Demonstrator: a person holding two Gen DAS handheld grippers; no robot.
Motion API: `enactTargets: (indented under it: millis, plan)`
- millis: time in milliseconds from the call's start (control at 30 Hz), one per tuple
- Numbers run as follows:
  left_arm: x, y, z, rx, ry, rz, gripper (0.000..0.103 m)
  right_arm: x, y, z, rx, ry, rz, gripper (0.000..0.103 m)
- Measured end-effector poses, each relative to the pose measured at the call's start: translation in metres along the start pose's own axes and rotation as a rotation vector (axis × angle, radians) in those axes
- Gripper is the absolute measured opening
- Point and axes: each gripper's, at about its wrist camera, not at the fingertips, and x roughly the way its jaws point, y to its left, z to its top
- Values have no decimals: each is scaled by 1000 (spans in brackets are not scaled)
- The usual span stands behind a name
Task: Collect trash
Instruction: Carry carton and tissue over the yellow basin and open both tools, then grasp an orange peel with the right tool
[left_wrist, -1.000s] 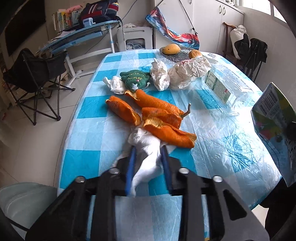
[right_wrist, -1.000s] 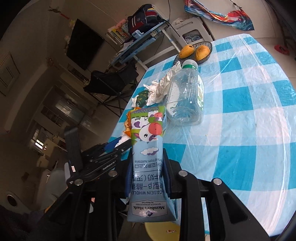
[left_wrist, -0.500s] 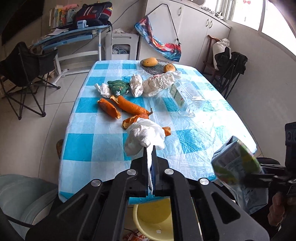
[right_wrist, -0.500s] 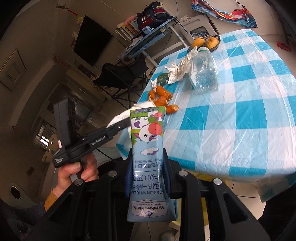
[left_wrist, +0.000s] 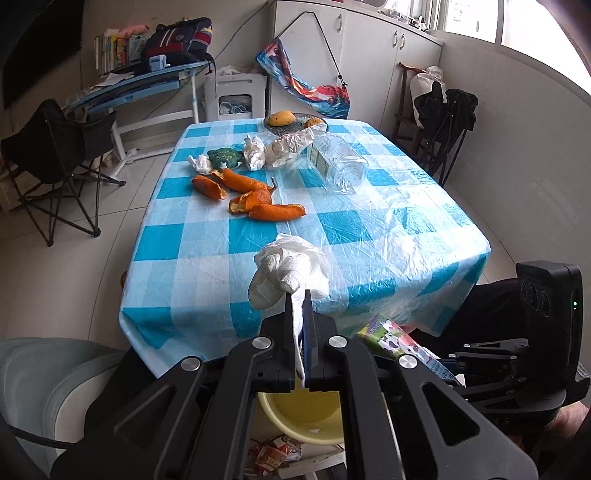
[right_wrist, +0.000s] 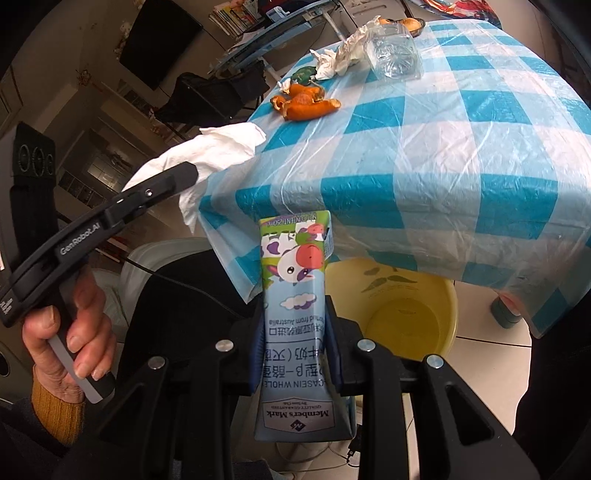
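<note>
My left gripper is shut on a crumpled white tissue, lifted off the table's near edge and above a yellow bin on the floor. The same tissue shows at the left in the right wrist view. My right gripper is shut on a blue milk carton with a cartoon cow, held below the table edge next to the yellow bin. In the left wrist view the milk carton sits low on the right. Orange peels lie on the checked tablecloth.
Farther back on the table lie an empty plastic bottle, crumpled tissues, a green toy and a fruit plate. A folding chair stands left of the table. A wrapper lies on the floor by the bin.
The left gripper closed on the tissue, lifted it off the table and pulled back past the near edge. The right gripper carried the carton down below the table edge toward the yellow bin.
</note>
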Motion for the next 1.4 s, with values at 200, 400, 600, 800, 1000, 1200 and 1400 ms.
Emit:
enactTargets:
  millis: [200, 400, 600, 800, 1000, 1200, 1400]
  plan:
    - [2, -3, -17, -12, 44, -13, 3, -8, -3, 4, -1, -78, -55, 50]
    - [19, -10, -40, 9, 138, -43, 3, -22, -1, 4, -16, -170, -102, 50]
    - [27, -17, -53, 44, 185, -52, 37, -34, -4, 6, -12, -237, -138, 50]
    - [13, -10, -41, 23, 101, -10, 61, -34, -5, 5, -17, -250, -166, 51]
    - [-1, 9, -26, -46, -10, 98, 76, -35, 4, 6, -81, -256, -220, 52]
    - [-12, 47, -18, -181, -107, 169, 84, -22, 27, 26, -222, -235, -267, 53]
    - [-1, 79, -10, -314, -153, 222, 84, 1, 50, 69, -339, -233, -302, 56]
